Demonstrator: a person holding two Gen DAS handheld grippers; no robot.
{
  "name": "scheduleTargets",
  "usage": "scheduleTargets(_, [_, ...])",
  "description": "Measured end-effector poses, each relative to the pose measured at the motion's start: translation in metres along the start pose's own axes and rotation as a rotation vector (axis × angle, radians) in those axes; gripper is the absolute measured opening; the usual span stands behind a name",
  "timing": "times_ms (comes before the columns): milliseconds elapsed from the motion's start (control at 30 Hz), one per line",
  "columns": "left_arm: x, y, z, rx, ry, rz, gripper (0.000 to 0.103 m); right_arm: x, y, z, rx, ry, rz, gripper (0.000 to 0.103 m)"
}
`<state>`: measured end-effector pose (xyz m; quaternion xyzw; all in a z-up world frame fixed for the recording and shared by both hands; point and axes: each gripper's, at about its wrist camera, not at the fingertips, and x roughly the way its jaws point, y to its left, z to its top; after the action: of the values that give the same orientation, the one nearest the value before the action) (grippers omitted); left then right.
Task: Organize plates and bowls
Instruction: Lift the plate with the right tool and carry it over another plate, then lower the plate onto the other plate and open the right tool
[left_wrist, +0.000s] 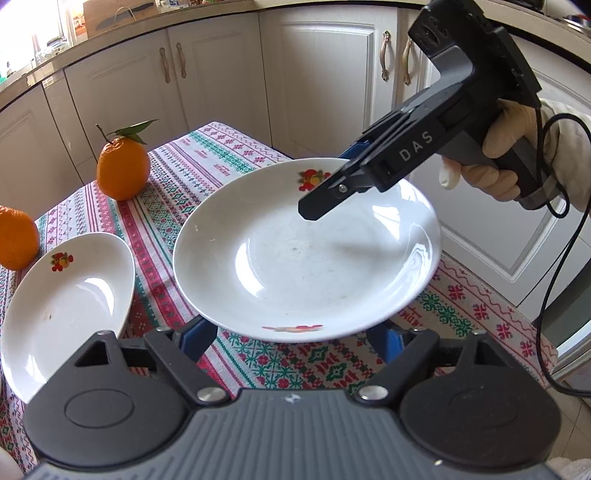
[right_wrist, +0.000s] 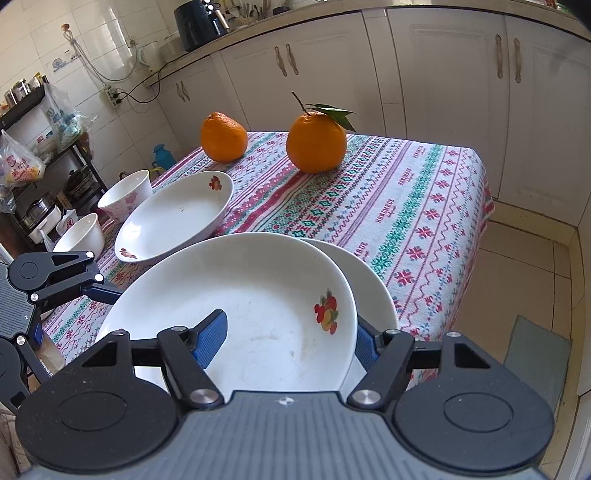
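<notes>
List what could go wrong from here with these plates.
1. The top plate sits off-centre over the lower plate, close to the table edge; it could slide off.
2. The right tongs straddle only its rim; grip unclear, so it may tip.
3. The left tongs reach under its near rim and could knock it.

Black hand-held gripper (left_wrist: 325, 206) marked DAS, blue pads, cream glove (left_wrist: 495, 162).

A home kitchen: cream cabinets (right_wrist: 443, 66) under a worktop (right_wrist: 258, 26) with a kettle (right_wrist: 147, 55), tiled wall (right_wrist: 92, 44), a shelf rack (right_wrist: 33, 147) (pots, bagged groceries), and a counter cloth (right_wrist: 388, 206) carrying oranges (right_wrist: 316, 144).
</notes>
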<state>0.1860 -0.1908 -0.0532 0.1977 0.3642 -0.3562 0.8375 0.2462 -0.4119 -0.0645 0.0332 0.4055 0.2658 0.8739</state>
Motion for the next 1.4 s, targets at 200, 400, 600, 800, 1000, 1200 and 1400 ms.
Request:
scheduleTargets(200, [0.006,0.001,0.002,0.001,0.002,-0.014,0.087,-0.003,-0.002,-0.004,0.011,0.002,-0.012,0.076])
scheduleTargets(400, [0.008,0.001,0.002,-0.005,-0.003,-0.030,0.087,-0.007,-0.002,-0.008,0.020,0.006,-0.029,0.076])
scheduleTargets(600, [0.007,0.004,0.001,-0.013,-0.012,-0.043,0.088,-0.013,0.001,-0.013,0.025,0.011,-0.054,0.076])
scheduleTargets(800, [0.007,0.005,-0.001,-0.028,-0.020,-0.049,0.089,-0.021,0.003,-0.015,0.029,0.004,-0.071,0.076])
scheduleTargets(1000, [0.003,0.001,-0.001,-0.012,-0.044,-0.032,0.089,-0.024,0.010,-0.016,0.013,0.011,-0.107,0.077])
scheduleTargets(1200, [0.001,-0.002,-0.001,-0.006,-0.064,-0.037,0.088,-0.026,0.015,-0.017,0.001,0.020,-0.129,0.079])
scheduleTargets(1400, [-0.005,-0.004,-0.003,-0.013,-0.081,-0.040,0.088,-0.027,0.021,-0.019,-0.010,0.032,-0.152,0.081])
